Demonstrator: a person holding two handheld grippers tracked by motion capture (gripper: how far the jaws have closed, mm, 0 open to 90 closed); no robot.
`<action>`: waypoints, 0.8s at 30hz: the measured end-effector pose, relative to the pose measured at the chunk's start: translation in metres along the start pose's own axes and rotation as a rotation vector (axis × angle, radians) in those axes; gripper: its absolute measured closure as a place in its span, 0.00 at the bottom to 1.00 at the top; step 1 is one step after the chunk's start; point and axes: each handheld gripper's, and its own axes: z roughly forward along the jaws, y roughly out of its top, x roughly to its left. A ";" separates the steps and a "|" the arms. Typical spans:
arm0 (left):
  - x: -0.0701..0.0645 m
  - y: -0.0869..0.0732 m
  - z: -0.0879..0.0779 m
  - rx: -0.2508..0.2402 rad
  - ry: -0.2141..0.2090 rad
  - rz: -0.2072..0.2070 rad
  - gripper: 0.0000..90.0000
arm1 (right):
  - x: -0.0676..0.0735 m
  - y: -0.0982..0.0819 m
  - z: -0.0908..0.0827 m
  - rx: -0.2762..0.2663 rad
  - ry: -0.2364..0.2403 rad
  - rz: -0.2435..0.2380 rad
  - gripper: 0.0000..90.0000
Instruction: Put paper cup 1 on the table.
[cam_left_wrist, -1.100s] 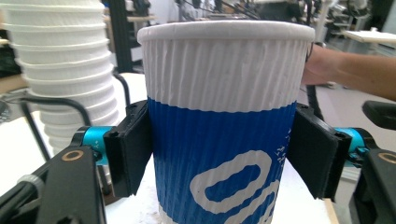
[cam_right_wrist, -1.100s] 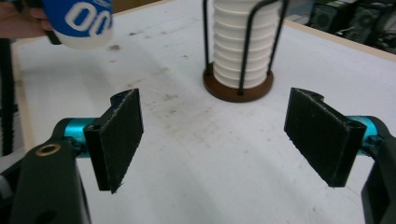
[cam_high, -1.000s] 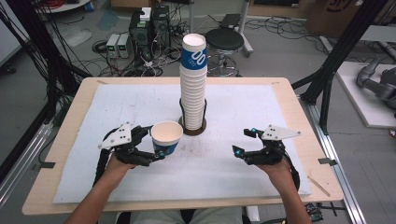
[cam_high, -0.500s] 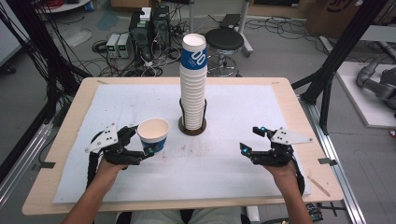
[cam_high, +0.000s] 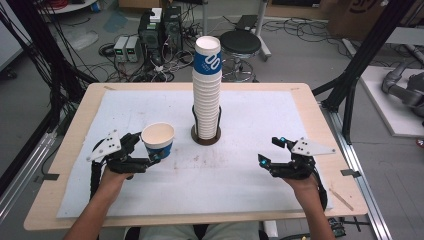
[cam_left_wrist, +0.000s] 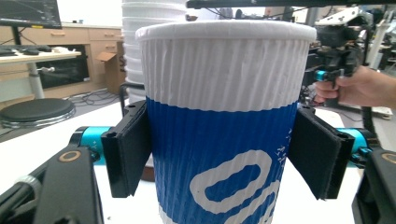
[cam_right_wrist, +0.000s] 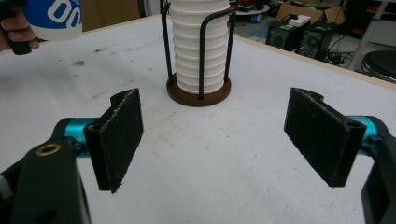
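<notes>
While the single paper cup (cam_high: 158, 140) sat closer to the cup stack a second ago, it now stands further toward the left side of the white table cover (cam_high: 240, 190), well apart from the holder, so it looks like a cup drawn off the stack and being carried away to be set down on its own. Left gripper (cam_high: 142, 150) has it clamped: in the left gripper view the two black pads press the cup's blue band from either side, cup upright, mouth up, empty inside as far as the high view shows. Whether its base rests on the cover or hangs just above it, cannot tell. Right gripper (cam_high: 267, 152) has drifted outward toward the right edge and holds nothing, jaws spread wide over bare cover. Tall stack of ribbed paper cups (cam_high: 207, 90) remains in its black wire holder on a round brown base (cam_high: 206, 138), mid-table. Writing: each cup carries a white upper half and a blue lower band with a white looped mark, two linked ovals reading like "00"; no other lettering legible. A round black stool (cam_high: 241, 44) and electronics boxes (cam_high: 161, 27) stand on the floor behind the table.
</notes>
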 end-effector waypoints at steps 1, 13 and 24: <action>0.003 -0.001 -0.001 0.001 0.013 0.000 0.30 | 0.000 0.000 0.000 0.002 -0.001 -0.004 0.22; 0.042 -0.020 -0.003 0.005 0.123 -0.059 0.30 | 0.001 -0.003 -0.001 0.014 0.006 -0.003 0.22; 0.061 -0.033 -0.006 0.086 0.223 -0.082 0.30 | 0.001 -0.002 -0.001 0.011 0.012 -0.005 0.22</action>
